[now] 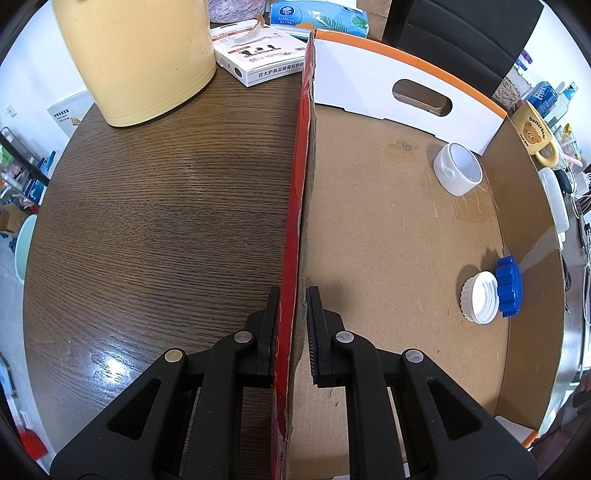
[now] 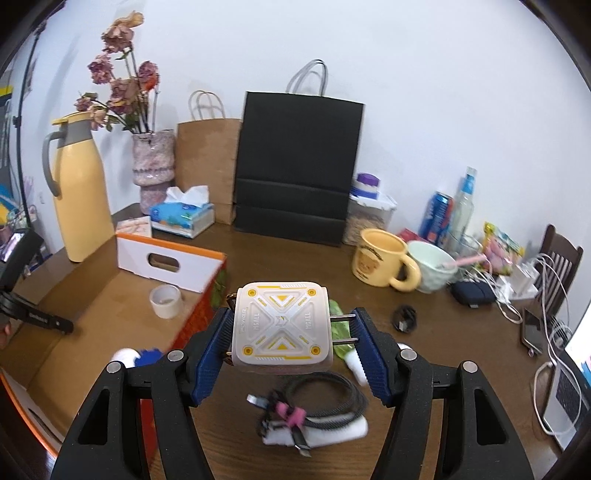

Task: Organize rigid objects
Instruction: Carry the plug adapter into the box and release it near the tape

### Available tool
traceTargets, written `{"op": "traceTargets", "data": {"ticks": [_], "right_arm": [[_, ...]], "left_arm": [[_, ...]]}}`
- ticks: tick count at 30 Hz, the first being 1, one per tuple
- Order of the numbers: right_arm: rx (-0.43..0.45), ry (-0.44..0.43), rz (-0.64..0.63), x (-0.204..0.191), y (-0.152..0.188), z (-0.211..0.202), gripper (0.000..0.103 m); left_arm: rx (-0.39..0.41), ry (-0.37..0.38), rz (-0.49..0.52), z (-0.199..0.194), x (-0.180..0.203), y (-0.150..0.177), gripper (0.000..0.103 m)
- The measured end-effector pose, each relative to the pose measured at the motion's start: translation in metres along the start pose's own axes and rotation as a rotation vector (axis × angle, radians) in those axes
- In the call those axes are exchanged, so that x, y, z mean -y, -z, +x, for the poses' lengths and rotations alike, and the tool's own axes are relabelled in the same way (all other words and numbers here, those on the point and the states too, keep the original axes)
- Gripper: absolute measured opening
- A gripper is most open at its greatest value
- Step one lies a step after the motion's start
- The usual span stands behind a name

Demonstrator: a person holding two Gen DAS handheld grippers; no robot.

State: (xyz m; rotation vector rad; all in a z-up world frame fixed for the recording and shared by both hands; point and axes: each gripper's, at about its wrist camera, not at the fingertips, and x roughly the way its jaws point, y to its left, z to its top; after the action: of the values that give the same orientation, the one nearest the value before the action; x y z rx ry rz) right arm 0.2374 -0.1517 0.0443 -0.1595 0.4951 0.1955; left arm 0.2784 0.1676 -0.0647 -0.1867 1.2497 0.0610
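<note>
A shallow cardboard box (image 1: pixel 388 229) lies open on the brown table; it also shows in the right wrist view (image 2: pixel 92 306). In it are a white tape roll (image 1: pixel 458 168), a white cap (image 1: pixel 478 297) and a blue cap (image 1: pixel 509 291). My left gripper (image 1: pixel 293 332) is shut on the box's red side wall (image 1: pixel 301 206). My right gripper (image 2: pixel 291 339) is shut on a white and yellow charger (image 2: pixel 282 326) with its plug prongs against the right finger, held above the table right of the box.
A coiled black cable (image 2: pixel 314 410) lies under the charger. A yellow jug (image 1: pixel 136 55), a white carton (image 1: pixel 258 55) and a tissue pack (image 1: pixel 317 18) stand beyond the box. A yellow mug (image 2: pixel 380 258), a bowl (image 2: pixel 432 266), bags and cables crowd the right.
</note>
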Motion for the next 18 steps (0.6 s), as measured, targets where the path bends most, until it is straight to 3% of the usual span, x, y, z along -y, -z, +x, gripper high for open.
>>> {"op": "traceTargets", "data": {"ticks": [10,18], "right_arm": [[0.015,-0.118,-0.06,-0.052,-0.021,0.022,0.07],[-0.028,-0.205,-0.1,-0.095,-0.025,0.055,0.07]], "left_arm": [[0.0,0.0,0.0,0.0,0.0,0.0,0.009],[0.0,0.0,0.0,0.0,0.0,0.0,0.009]]}}
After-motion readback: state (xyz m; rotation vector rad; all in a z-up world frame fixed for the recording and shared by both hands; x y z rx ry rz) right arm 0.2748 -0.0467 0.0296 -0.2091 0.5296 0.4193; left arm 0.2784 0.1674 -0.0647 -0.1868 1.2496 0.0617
